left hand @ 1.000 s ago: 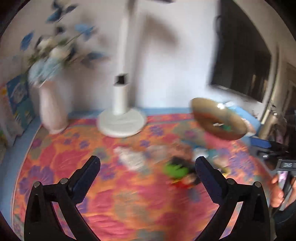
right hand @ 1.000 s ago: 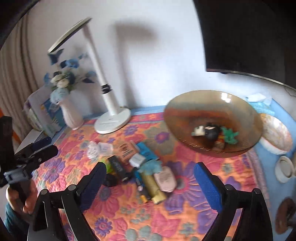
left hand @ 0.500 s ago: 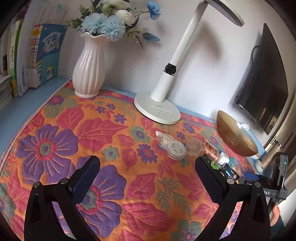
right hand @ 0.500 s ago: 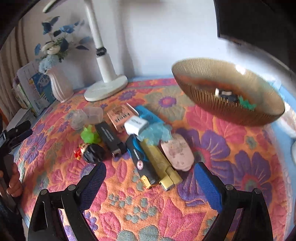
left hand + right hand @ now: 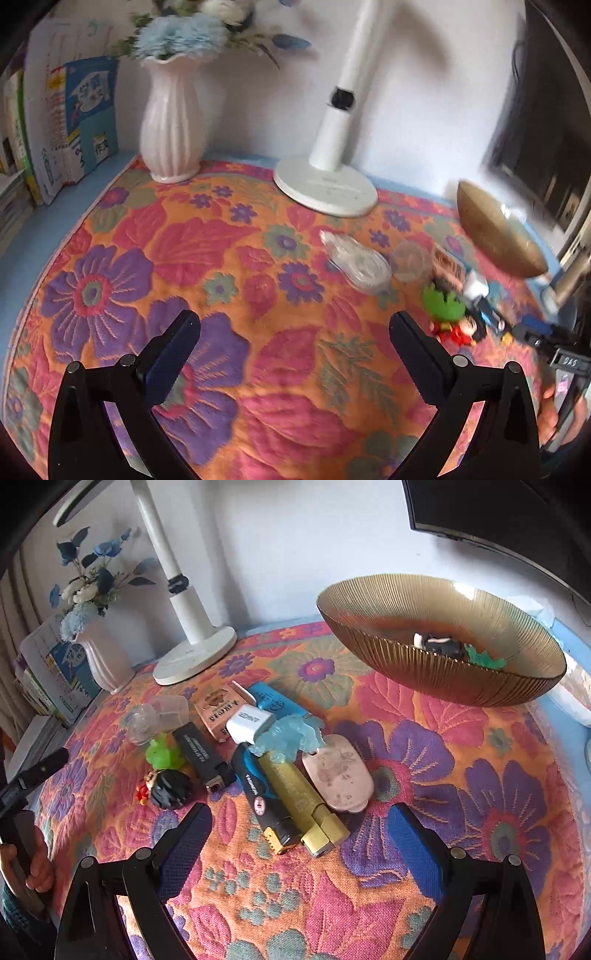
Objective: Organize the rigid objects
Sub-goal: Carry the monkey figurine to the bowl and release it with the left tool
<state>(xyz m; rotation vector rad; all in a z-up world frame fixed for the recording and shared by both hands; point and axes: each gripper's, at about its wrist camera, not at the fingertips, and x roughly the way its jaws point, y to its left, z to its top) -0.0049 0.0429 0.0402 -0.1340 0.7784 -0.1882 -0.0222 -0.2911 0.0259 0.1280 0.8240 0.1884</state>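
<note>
A pile of small objects lies on the floral cloth: a gold lighter (image 5: pixel 303 794), a black-and-blue lighter (image 5: pixel 262 797), a black lighter (image 5: pixel 203 755), a pink oval case (image 5: pixel 338 773), a white charger (image 5: pixel 249 722), a pale blue toy (image 5: pixel 291 734), a green toy (image 5: pixel 164 753) and a black-haired figure (image 5: pixel 168 788). A ribbed amber bowl (image 5: pixel 439 679) at the back right holds a few small toys. My right gripper (image 5: pixel 299 832) is open and empty just in front of the lighters. My left gripper (image 5: pixel 293 334) is open and empty over bare cloth, left of the pile (image 5: pixel 448 306).
A white desk lamp (image 5: pixel 327 184) and a white vase of blue flowers (image 5: pixel 171 125) stand at the back. Books (image 5: pixel 74 122) lean at the far left. A clear tape dispenser (image 5: pixel 356 264) and a clear cup (image 5: pixel 410 262) lie near the pile. A dark screen (image 5: pixel 517 513) hangs behind the bowl.
My left gripper has swung right and closer to the pile. My right gripper has moved in closer to the lighters. Both stay open.
</note>
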